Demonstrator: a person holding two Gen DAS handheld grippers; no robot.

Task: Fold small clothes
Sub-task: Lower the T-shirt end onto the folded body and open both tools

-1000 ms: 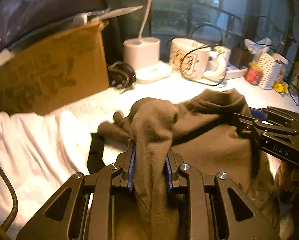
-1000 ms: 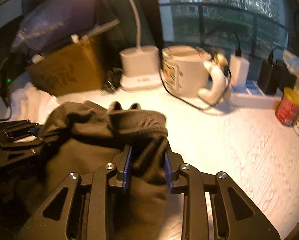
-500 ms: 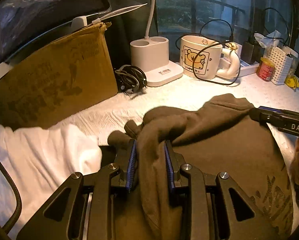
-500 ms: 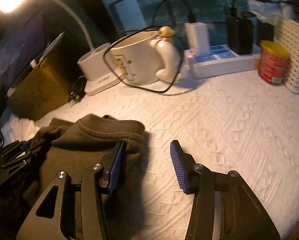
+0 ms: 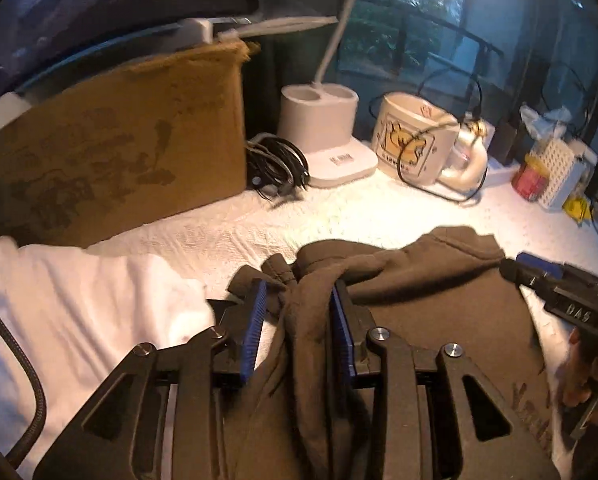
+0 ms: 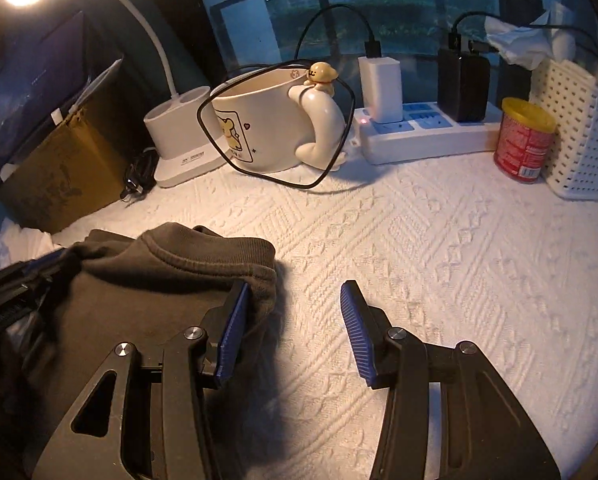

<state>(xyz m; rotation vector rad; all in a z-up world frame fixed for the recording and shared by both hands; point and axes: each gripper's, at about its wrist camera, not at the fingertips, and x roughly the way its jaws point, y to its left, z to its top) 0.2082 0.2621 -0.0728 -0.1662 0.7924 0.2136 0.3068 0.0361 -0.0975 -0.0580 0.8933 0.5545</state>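
The garment (image 6: 139, 280) lies on the table cover (image 6: 439, 260), at its near left part. Behind it, along the window, stand from left to right a cardboard box (image 6: 59, 176), a lamp base (image 6: 179, 132), a mug (image 6: 267, 128), a power strip (image 6: 427, 132), a can (image 6: 525, 140) and a perforated basket (image 6: 575, 132). A coil of cable (image 5: 277, 168) lies between box and lamp base. A white cloth (image 5: 79, 312) lies left of the garment, before the box.

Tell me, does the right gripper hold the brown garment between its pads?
No. The right gripper stands open over the white cloth, and the brown garment lies beside its left pad.
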